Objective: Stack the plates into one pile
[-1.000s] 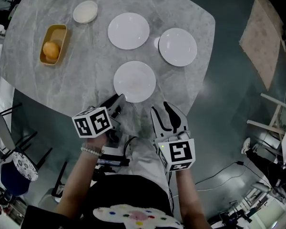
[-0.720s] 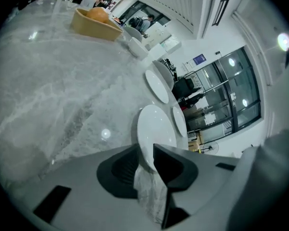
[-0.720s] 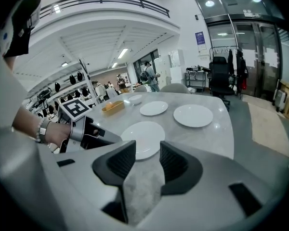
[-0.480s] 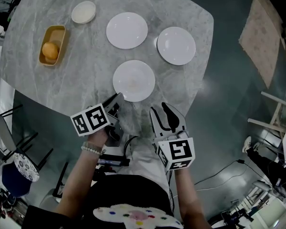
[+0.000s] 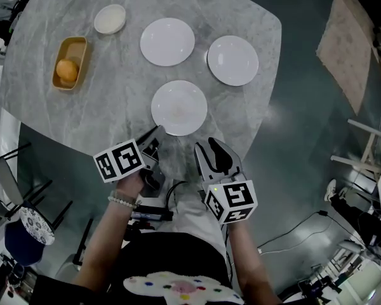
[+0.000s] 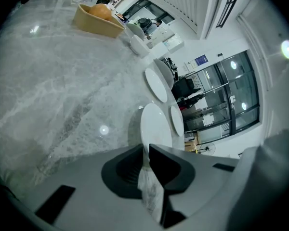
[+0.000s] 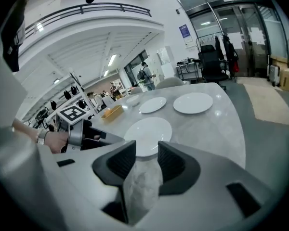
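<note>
Well beyond the left tongs (image 5: 156, 132), a yellow oblong tray (image 5: 74, 39) holds one orange fruit (image 5: 67, 68); a small white bowl (image 5: 110, 19) sits past it. These tongs have just been closing to a slim gap, with the near rim of the nearest round white plate (image 5: 179, 107) at their tips. The right tongs (image 5: 209, 151) stand apart and empty, just short of that plate. Two more white plates (image 5: 167, 41) (image 5: 232, 60) lie separately farther out on the grey marble tabletop (image 5: 114, 94).

Left gripper (image 6: 145, 148): jaws have just been closing, a narrow slit is left, and the rim of the nearest plate (image 6: 156, 126) is seen right at the tips. Beyond it on the marble tabletop (image 6: 53, 90), a 2nd plate (image 6: 156, 83) & 3rd plate (image 6: 177, 119) are laid. Further back, a small bowl (image 6: 138, 46) and a yellow tray (image 6: 97, 25) w/ an orange (image 6: 100, 12) are seen.
</note>
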The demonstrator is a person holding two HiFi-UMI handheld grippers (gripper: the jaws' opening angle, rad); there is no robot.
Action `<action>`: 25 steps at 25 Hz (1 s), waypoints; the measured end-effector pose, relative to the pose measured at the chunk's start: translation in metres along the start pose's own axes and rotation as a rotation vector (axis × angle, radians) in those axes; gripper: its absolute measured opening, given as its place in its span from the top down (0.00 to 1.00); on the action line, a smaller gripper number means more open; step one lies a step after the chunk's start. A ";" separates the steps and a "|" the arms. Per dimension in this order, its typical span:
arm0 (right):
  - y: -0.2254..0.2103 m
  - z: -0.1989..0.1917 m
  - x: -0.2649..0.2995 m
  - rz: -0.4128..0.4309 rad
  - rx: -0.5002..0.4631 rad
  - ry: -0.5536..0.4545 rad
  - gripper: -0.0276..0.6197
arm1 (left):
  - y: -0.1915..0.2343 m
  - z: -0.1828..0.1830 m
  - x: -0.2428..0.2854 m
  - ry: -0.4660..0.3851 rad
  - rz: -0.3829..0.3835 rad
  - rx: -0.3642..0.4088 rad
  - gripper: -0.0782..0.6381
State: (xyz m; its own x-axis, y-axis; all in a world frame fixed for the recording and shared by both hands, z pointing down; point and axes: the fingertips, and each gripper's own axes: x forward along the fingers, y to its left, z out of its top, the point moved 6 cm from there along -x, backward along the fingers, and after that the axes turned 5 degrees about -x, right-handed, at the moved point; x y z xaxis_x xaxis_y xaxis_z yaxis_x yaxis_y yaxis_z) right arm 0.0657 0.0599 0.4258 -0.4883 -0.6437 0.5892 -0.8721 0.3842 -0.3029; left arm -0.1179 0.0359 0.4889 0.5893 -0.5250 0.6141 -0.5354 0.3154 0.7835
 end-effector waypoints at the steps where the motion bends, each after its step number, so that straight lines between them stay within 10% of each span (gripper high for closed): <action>1: 0.001 -0.002 0.001 0.007 0.023 -0.004 0.74 | -0.002 0.001 0.000 -0.001 -0.010 -0.002 0.82; 25: 0.011 -0.048 0.054 0.145 0.975 -0.076 0.75 | -0.025 0.008 -0.006 0.032 -0.099 0.020 0.84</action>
State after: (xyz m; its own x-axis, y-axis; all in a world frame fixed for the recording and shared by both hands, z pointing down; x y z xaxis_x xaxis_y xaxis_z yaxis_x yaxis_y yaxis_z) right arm 0.0312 0.0615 0.4898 -0.5637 -0.6874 0.4579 -0.4307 -0.2284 -0.8731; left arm -0.1128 0.0246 0.4647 0.6586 -0.5273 0.5369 -0.4856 0.2472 0.8385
